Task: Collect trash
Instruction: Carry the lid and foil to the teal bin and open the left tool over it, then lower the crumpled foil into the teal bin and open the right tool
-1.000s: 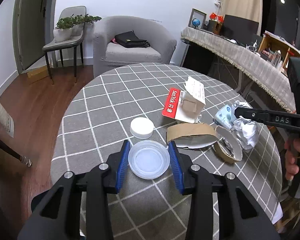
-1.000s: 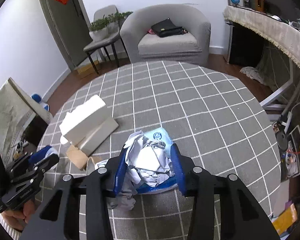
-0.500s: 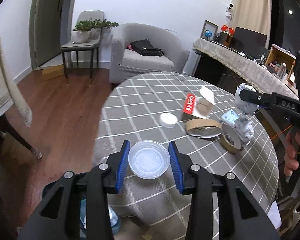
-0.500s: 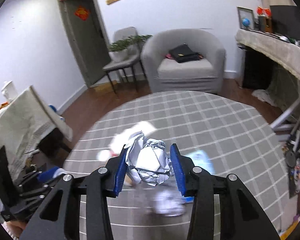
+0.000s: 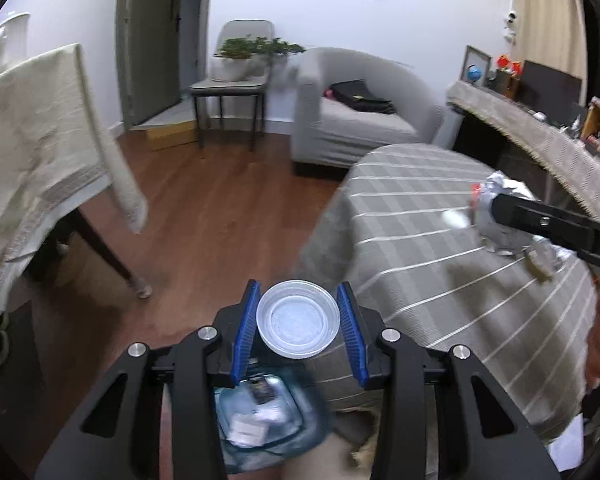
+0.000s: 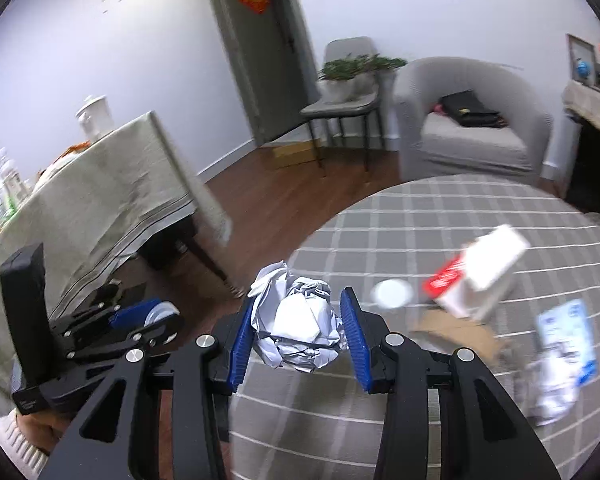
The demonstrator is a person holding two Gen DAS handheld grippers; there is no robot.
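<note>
My left gripper (image 5: 298,320) is shut on a clear plastic lid (image 5: 298,324), held off the edge of the round checked table (image 5: 440,240) and above a bin with a blue bag (image 5: 260,412) on the floor. My right gripper (image 6: 298,324) is shut on a crumpled ball of white paper (image 6: 296,328), carried over the table's left edge. From the right wrist, the left gripper (image 6: 148,322) shows at lower left with the lid in it. From the left wrist, the right gripper's arm and paper ball (image 5: 500,216) sit at right.
On the table lie a white box with a red label (image 6: 480,272), a small white cap (image 6: 392,294), brown cardboard (image 6: 452,328) and a blue-and-white wrapper (image 6: 564,336). A cloth-covered table (image 5: 40,152) stands left, an armchair (image 5: 352,120) and a chair with a plant (image 5: 236,76) behind.
Both grippers have swung left off the table with their loads. The lid now hangs over the floor above the bin; the paper ball has risen from the table and reached its left edge.
</note>
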